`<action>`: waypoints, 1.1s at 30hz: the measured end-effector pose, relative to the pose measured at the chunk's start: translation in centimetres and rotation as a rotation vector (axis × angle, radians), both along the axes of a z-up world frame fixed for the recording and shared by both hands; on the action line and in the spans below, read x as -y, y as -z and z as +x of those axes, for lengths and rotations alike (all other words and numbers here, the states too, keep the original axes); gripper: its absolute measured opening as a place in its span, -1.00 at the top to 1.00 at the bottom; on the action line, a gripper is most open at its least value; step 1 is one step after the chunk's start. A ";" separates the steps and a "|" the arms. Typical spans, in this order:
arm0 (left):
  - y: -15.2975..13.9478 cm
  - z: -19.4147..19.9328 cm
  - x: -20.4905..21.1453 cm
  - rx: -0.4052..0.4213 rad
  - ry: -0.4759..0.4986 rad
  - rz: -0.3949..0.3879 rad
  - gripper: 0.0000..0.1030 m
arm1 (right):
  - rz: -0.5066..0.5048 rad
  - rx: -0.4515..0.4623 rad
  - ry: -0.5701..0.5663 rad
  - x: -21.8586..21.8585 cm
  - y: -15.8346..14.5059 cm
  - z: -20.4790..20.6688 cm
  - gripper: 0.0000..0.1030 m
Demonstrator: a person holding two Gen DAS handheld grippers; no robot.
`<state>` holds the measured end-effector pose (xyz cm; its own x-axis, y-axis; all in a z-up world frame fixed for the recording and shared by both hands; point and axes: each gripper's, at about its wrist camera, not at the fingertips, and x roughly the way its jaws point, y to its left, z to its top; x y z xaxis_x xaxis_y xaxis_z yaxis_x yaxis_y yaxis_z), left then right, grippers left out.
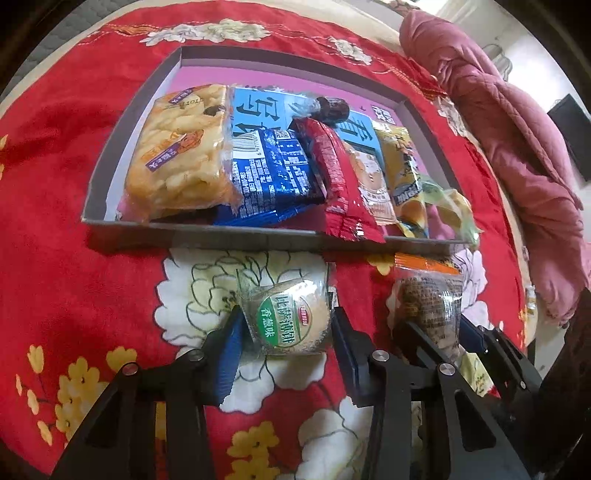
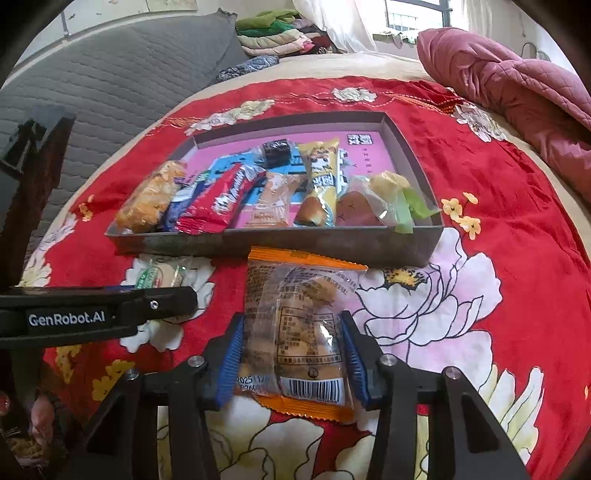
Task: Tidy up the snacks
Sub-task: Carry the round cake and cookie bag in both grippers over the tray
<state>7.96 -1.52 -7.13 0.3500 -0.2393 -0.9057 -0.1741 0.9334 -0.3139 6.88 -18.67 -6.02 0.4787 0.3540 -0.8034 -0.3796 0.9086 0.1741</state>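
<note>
A round biscuit packet with a green label (image 1: 286, 317) lies on the red floral blanket just in front of the grey box (image 1: 221, 236). My left gripper (image 1: 286, 332) is shut on it, with a blue pad against each side. An orange-edged clear snack packet (image 2: 295, 332) sits in my right gripper (image 2: 293, 350), whose pads press on its sides. That packet (image 1: 428, 299) also shows at the right of the left wrist view. The box (image 2: 295, 243) holds several snacks: a yellow crispy pack (image 1: 177, 158), a blue pack (image 1: 266, 173) and a red bar (image 1: 332, 177).
A red floral blanket (image 2: 498, 221) covers the bed. A pink quilt (image 2: 517, 85) is bunched at the far right. A grey quilted surface (image 2: 110, 85) and folded clothes (image 2: 280, 33) lie behind. The left gripper's finger (image 2: 110, 310) crosses the right wrist view at the left.
</note>
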 end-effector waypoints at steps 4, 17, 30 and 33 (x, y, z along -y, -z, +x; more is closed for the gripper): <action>-1.1 -0.7 -0.2 0.010 -0.004 -0.009 0.08 | 0.019 0.022 -0.012 0.3 -1.0 -0.6 0.05; -6.1 -1.7 -0.5 0.115 -0.003 0.032 0.08 | 0.069 0.116 -0.025 0.4 -3.7 -1.1 0.05; -7.5 -0.6 -0.2 0.160 -0.011 0.054 0.08 | 0.095 0.146 -0.019 0.3 -4.9 -0.5 0.05; -7.9 0.0 -0.4 0.175 -0.016 0.050 0.08 | 0.096 0.165 -0.012 0.2 -5.4 0.1 0.05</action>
<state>7.99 -1.12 0.75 0.5065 -0.1883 -0.8414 -0.1363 0.9461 -0.2938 7.02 -18.87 -0.62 0.5964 0.4315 -0.6768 -0.4205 0.8862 0.1944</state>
